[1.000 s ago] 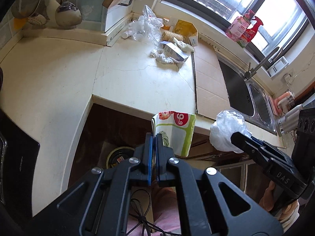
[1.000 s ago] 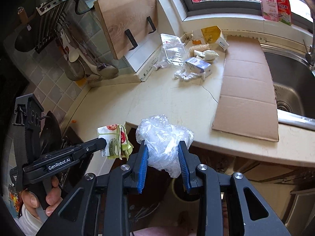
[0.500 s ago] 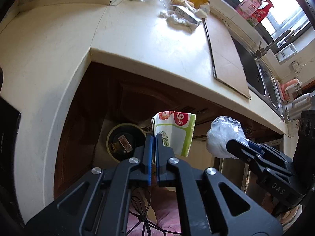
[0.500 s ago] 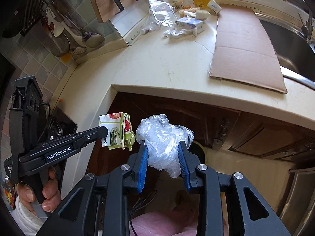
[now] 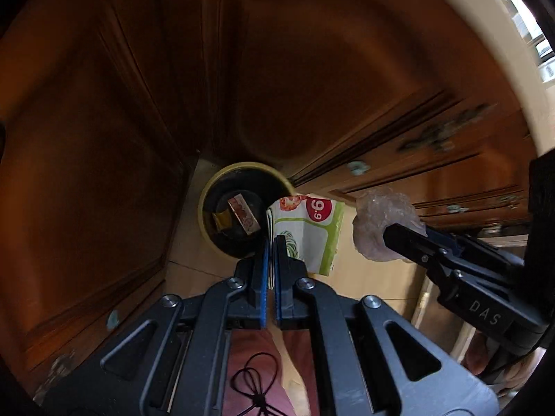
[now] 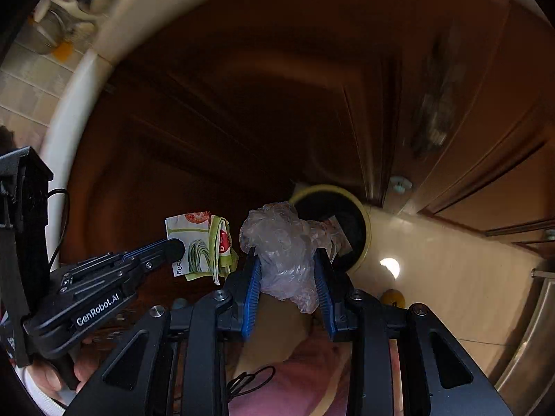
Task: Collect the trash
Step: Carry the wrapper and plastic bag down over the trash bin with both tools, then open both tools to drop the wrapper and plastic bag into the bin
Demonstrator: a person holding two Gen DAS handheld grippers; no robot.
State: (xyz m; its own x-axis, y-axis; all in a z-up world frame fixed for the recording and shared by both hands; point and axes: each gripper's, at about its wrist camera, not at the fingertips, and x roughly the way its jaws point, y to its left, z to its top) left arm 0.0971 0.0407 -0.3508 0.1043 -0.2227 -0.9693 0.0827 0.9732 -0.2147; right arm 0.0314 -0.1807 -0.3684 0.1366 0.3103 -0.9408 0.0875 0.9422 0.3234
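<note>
My left gripper (image 5: 271, 242) is shut on a white and green printed wrapper (image 5: 308, 228) that sticks up past its fingertips. Just beyond and left of the wrapper stands a round yellow-rimmed bin (image 5: 208, 222) on the floor, with bits of trash inside. My right gripper (image 6: 287, 260) is shut on a crumpled clear plastic bag (image 6: 281, 242), held over the near side of the same bin (image 6: 366, 239). In the left wrist view the bag (image 5: 378, 218) shows to the right of the wrapper; in the right wrist view the wrapper (image 6: 201, 242) hangs to the left.
Dark brown cabinet doors (image 5: 121, 104) rise behind the bin, with drawer fronts (image 5: 451, 180) at the right. The pale worktop edge (image 6: 114, 34) curves overhead. The floor (image 6: 433, 253) is beige tile. A pink garment and a black cable (image 5: 256, 384) lie below the grippers.
Both grippers have dropped from worktop height to just above the floor bin, still holding the wrapper and the bag. The worktop has slid out of sight; the bin looks much larger.
</note>
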